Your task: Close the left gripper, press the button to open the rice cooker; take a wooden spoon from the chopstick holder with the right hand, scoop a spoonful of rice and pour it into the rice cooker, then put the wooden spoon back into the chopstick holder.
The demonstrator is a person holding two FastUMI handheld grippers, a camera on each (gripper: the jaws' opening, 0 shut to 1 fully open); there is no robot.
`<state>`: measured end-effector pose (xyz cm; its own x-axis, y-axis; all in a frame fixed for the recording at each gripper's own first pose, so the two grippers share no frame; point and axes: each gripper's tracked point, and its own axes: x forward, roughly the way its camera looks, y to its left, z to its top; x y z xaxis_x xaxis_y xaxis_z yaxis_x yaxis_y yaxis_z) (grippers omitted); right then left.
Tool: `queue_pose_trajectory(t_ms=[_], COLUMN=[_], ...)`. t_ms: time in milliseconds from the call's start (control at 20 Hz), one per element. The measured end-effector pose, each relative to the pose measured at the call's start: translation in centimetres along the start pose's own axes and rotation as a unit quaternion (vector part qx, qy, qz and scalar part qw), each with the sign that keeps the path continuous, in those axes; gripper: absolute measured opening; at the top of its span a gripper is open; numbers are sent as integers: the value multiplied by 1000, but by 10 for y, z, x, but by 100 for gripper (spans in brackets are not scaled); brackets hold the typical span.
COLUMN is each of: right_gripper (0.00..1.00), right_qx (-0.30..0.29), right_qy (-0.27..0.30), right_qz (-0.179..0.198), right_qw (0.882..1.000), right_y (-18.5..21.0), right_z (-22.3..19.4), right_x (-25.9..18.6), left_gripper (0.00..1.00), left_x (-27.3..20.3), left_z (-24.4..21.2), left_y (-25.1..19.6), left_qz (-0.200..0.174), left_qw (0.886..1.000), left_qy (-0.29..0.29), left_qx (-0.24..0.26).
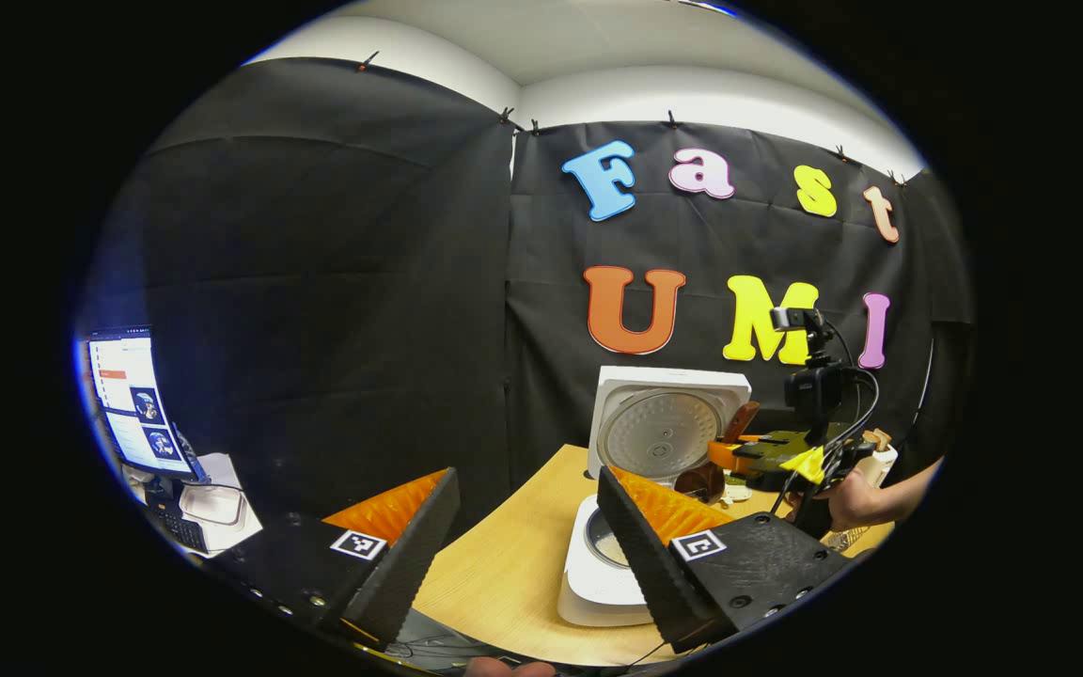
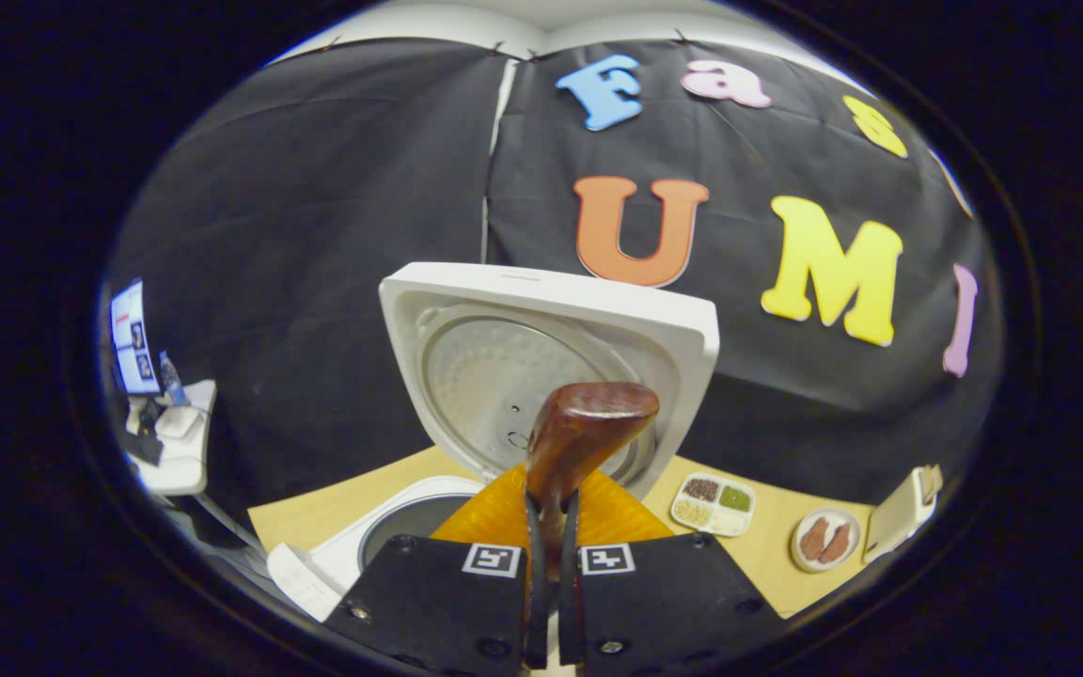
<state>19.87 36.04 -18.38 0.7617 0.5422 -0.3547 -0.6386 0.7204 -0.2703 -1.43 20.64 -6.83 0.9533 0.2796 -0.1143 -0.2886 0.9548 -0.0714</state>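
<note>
Basically the cooker is already open: lid [image 2: 551, 348] stands upright at the back of the white rice cooker [image 1: 598, 583], pot mouth facing up. Going left to right in the left gripper view: left tool [image 1: 527, 536] has its jaws spread wide, released, nothing between them, hovering at the near edge of the worktop [image 1: 504, 555] with the cooker just off its right finger. Farther right, the right tool [image 1: 767, 456] sits near the lid, a hand [image 1: 856, 503] behind it. In the right gripper view the right tool [image 2: 549, 574] is clenched on the wooden spoon [image 2: 588, 423], both fingers pressing the handle; spoon's long axis runs forward-up along the fingers, bowl leading, in front of the lid. Pot opening [image 2: 410, 517] lies lower left of the spoon, close. Sectioned grain tray [image 2: 714, 503] lies lower right on the worktop. Can't tell if the bowl holds rice. Right hand is the nearer one to both.
</note>
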Motion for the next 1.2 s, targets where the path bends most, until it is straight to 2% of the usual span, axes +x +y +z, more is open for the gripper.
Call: queue_pose_trajectory(t_ms=[100, 250, 450, 650, 800, 1000, 1200], right_gripper=[10, 10, 10, 10, 10, 10, 10], right_qx=[-53, -93, -88, -21, 50, 160, 240], right_qy=[-20, -42, -51, -53, -54, -55, -57], right_qz=[-1, 8, 19, 22, 28, 31, 18], right_qw=[998, 995, 995, 998, 997, 985, 969], right_y=[5, 14, 22, 17, 4, -14, -48], right_z=[7, 15, 21, 32, 40, 51, 45], right_x=[0, -2, -11, -25, -39, -82, -118], left_gripper=[95, 95, 95, 95, 95, 95, 95], left_x=[-1, -4, -10, -13, -14, -13, -7], left_z=[1, 2, 6, 10, 14, 16, 17], left_y=[4, 8, 11, 9, 0, -16, -47], left_qz=[7, 14, 15, 13, 0, -17, -57], left_qw=[1000, 1000, 1000, 1000, 1000, 1000, 998], left_qy=[-3, -3, -6, -7, -9, -14, -15], left_qx=[3, 0, 0, 1, -1, 1, 10])
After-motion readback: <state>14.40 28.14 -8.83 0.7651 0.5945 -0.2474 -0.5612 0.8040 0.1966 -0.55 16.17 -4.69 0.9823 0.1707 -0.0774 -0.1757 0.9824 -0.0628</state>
